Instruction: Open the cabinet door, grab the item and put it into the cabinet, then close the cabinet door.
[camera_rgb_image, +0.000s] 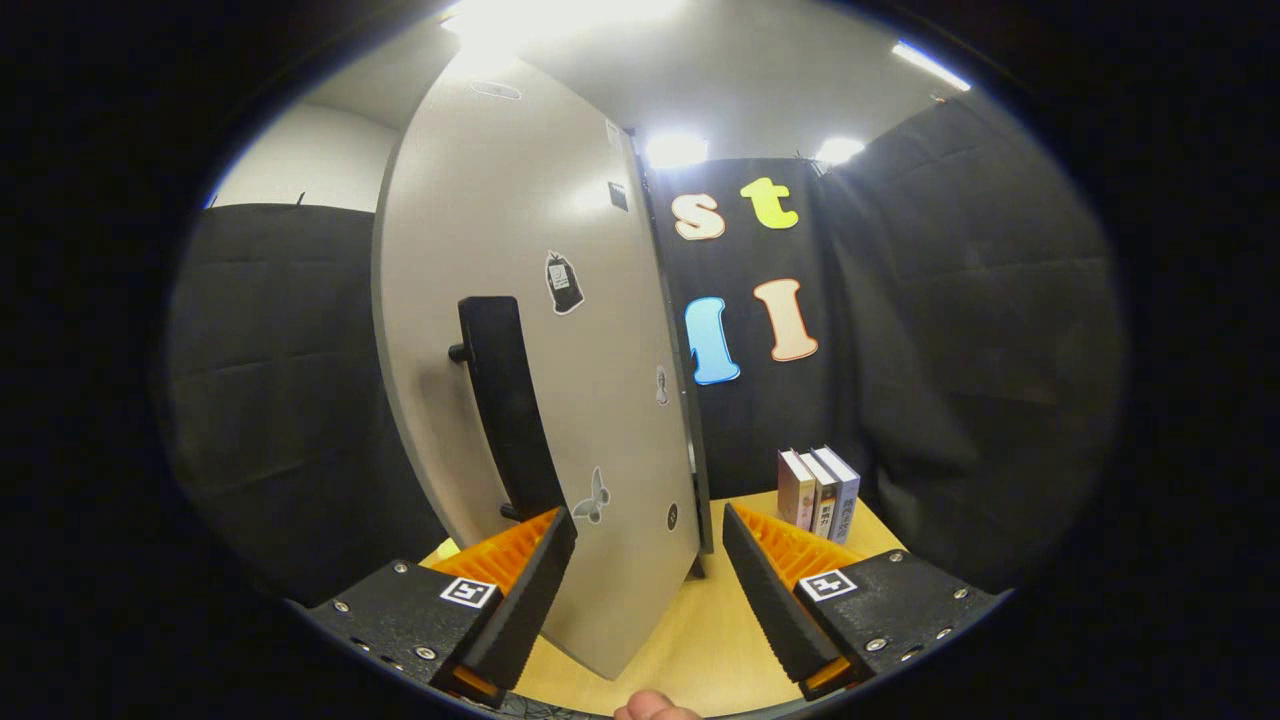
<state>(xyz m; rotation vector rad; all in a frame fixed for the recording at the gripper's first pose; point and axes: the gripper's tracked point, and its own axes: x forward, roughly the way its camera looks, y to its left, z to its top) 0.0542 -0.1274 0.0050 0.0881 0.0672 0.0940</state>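
No legible txt: book spines (822, 495) too small, cabinet door (520, 300) stickers blurred, no words made out

Your tongs (648, 590) stand wide apart, both fingers (520, 600) clear of any contact; your fingertip (655, 708) shows just below them.

3 upright books (820, 492) on table (700, 640)
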